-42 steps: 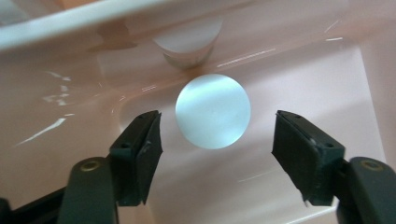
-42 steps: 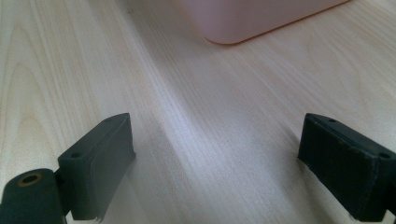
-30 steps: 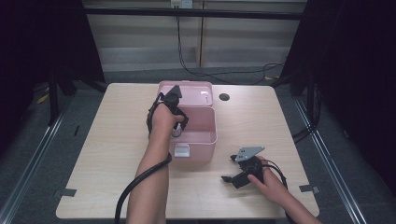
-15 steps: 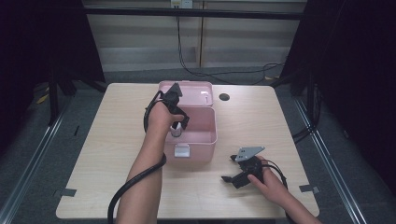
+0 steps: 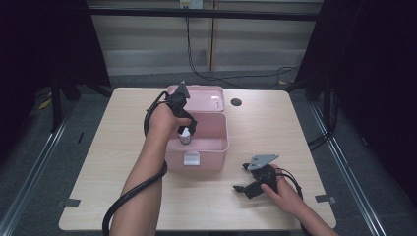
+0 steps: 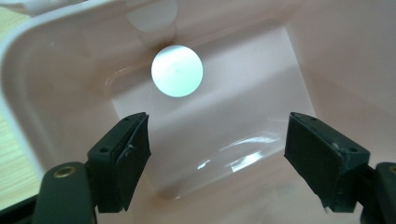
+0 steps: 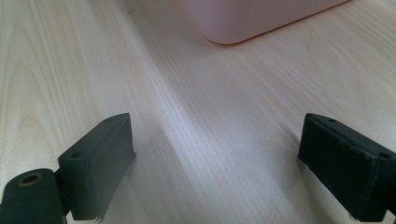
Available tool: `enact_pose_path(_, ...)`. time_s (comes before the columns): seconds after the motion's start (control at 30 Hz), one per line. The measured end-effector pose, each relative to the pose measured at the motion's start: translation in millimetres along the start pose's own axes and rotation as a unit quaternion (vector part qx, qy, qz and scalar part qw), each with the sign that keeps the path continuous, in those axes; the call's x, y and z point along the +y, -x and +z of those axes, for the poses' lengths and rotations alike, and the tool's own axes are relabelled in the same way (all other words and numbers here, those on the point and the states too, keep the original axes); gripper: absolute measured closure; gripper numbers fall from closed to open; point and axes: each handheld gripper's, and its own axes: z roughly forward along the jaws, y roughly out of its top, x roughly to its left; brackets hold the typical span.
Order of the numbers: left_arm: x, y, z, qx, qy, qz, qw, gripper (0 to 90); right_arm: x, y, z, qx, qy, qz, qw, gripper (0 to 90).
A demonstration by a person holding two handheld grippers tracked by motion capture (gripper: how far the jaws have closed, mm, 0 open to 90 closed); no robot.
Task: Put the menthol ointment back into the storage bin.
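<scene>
Bottle [image 6: 177, 71] is standing upright in pink box [image 5: 219, 145], just beyond left gripper [image 6: 217, 156]; jaws are gaping wide, gripping nothing.

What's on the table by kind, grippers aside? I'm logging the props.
Pink box: 1
White bottle standing in the box: 1
Total: 2

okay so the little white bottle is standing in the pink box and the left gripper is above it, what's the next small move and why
Probably lift the left gripper clear of the pink box. Its jaws have just been opening and stand wide apart, with nothing between them, and the white bottle stands upright on the box floor, apart from both pads. The placing looks finished.
</scene>
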Motion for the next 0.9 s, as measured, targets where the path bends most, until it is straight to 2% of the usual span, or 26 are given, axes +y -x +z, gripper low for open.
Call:
enact_pose_path(0.03,-1.0,0.2,-1.9,0.000,0.004,-0.006,1.0000,22.2,0.0,0.0,0.0,0.000,0.000,0.000,1.0000,9.7)
enact_pose_path(0.2,-7.1,-4.0,-11.6,-0.005,-0.003,-0.006,1.0000,22.3,0.0,0.0,0.0,0.000,0.000,0.000,1.0000,9.7)
enact_pose_path(0.5,-16.6,-14.7,-28.1,-0.001,-0.007,-0.010,0.9999,22.4,0.0,0.1,0.0,0.000,0.000,0.000,1.0000,9.7)
enact_pose_path(0.9,-28.4,-27.6,-48.8,0.003,0.004,-0.016,0.9999,22.4,0.0,0.2,0.0,0.000,0.000,-0.001,1.0000,9.7)
